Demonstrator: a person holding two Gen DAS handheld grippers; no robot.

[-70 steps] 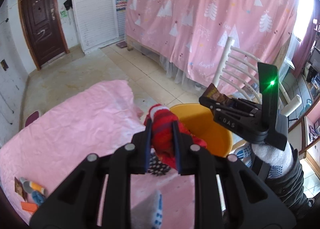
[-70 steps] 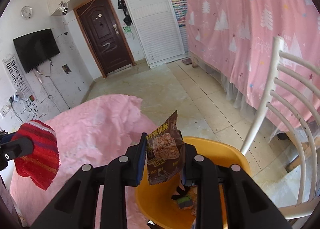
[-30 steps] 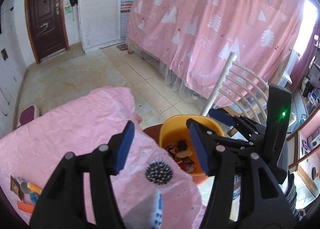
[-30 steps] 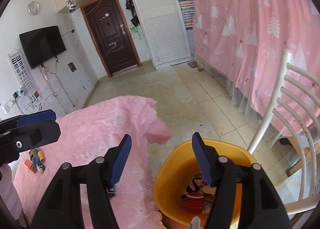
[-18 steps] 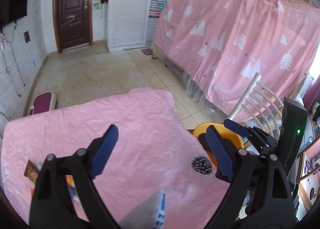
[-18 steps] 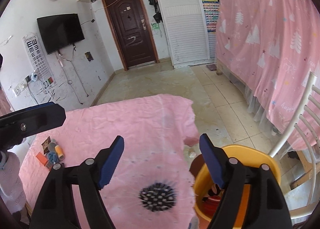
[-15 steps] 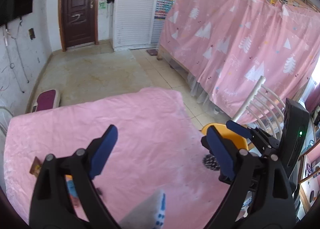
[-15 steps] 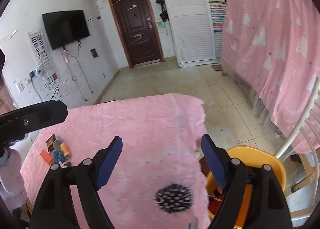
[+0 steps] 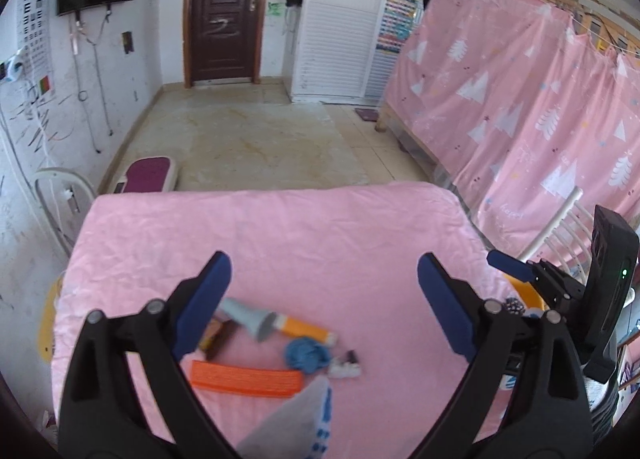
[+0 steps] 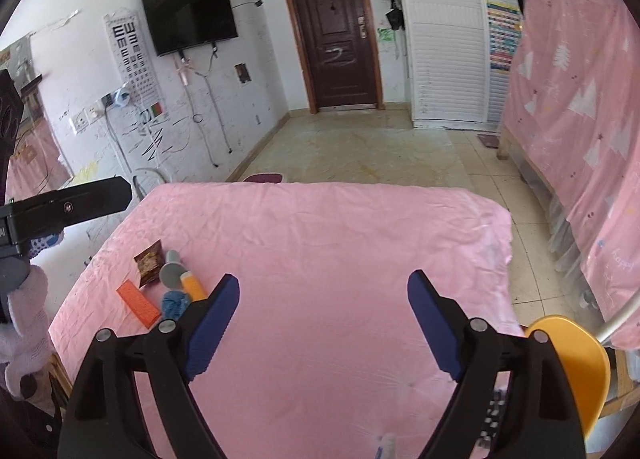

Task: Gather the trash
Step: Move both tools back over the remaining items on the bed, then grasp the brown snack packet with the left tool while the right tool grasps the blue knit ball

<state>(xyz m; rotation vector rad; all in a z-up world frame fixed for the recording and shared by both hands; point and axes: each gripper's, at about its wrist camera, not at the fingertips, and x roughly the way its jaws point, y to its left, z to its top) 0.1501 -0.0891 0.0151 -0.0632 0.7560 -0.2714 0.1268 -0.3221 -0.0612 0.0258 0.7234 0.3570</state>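
A small heap of trash lies on the pink-covered table (image 9: 280,227): a grey-capped orange tube (image 9: 264,323), a blue crumpled wad (image 9: 306,353), a flat orange strip (image 9: 244,377) and a brown snack packet (image 9: 216,335). My left gripper (image 9: 322,271) hovers just above and behind the heap, its jaws opening with nothing between them. Over the table's middle, my right gripper (image 10: 323,291) is likewise opening and empty, with the same heap (image 10: 172,287) off to its left. The yellow bin (image 10: 572,363) stands at the table's right end.
A white slatted chair (image 9: 568,219) stands behind the bin, beside a pink curtain (image 9: 520,119). A dark spiky ball (image 9: 514,305) lies at the table's right edge near the bin. Tiled floor (image 10: 360,151) stretches beyond the table's far edge to a brown door.
Both grippers let go of a red knit piece and a snack packet over the bin, then swung left across the table toward the heap while their jaws widened.
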